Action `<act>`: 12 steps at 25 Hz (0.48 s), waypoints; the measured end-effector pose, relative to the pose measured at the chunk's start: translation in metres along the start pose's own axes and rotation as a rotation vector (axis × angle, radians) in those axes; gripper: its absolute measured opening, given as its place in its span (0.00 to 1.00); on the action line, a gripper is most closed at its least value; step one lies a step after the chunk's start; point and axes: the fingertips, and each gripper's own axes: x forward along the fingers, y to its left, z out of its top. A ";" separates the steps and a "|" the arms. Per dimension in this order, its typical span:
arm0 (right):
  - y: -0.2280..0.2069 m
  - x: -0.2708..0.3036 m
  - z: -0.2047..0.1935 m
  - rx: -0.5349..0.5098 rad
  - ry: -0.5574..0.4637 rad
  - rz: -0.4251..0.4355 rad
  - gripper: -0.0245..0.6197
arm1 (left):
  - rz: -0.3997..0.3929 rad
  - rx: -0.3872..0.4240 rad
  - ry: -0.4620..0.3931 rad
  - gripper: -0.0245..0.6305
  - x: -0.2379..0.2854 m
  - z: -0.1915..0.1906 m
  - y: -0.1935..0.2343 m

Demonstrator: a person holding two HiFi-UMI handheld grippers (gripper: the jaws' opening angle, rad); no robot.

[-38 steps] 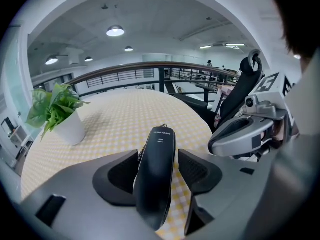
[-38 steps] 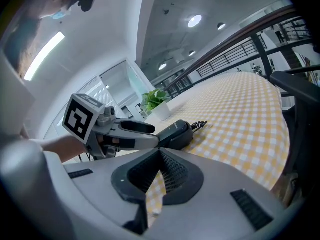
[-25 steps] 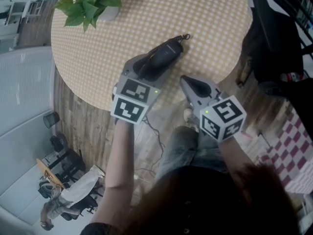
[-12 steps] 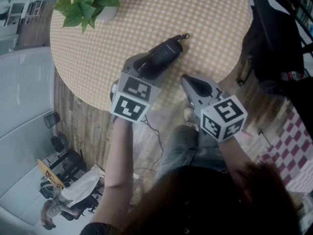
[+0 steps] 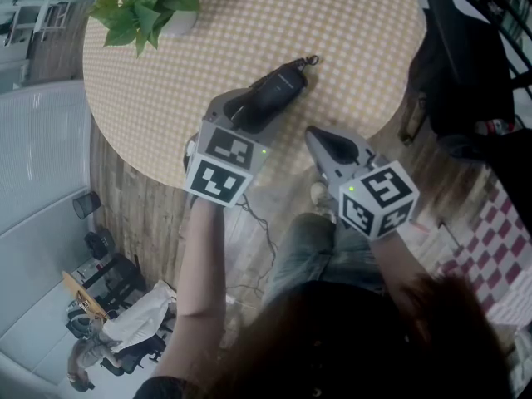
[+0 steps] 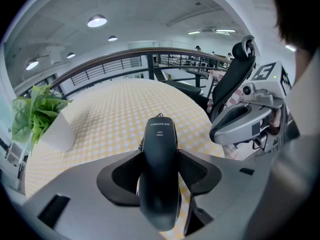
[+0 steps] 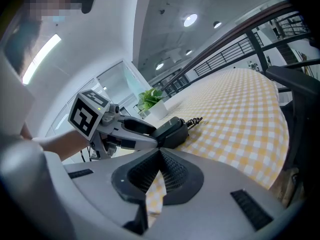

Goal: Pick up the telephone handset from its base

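While the white pot (image 5: 184,22) holds a plant (image 5: 145,7), left tool (image 6: 159,173), just closing, grips the telephone handset (image 6: 160,134); right tool (image 7: 159,153) closed.

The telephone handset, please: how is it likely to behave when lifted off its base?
The telephone handset looks like rigid moulded plastic, so it should stay stiff. Its smooth rounded shell may be slippery. The coiled cord at its far end will probably stretch and tug back slightly.
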 end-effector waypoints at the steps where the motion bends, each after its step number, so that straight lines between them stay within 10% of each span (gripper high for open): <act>1: 0.001 0.000 0.000 -0.002 0.000 0.001 0.05 | 0.005 0.002 0.000 0.40 -0.001 0.000 0.000; 12: 0.006 -0.006 0.007 -0.021 -0.014 0.005 0.05 | 0.035 -0.011 -0.023 0.40 -0.007 0.001 0.001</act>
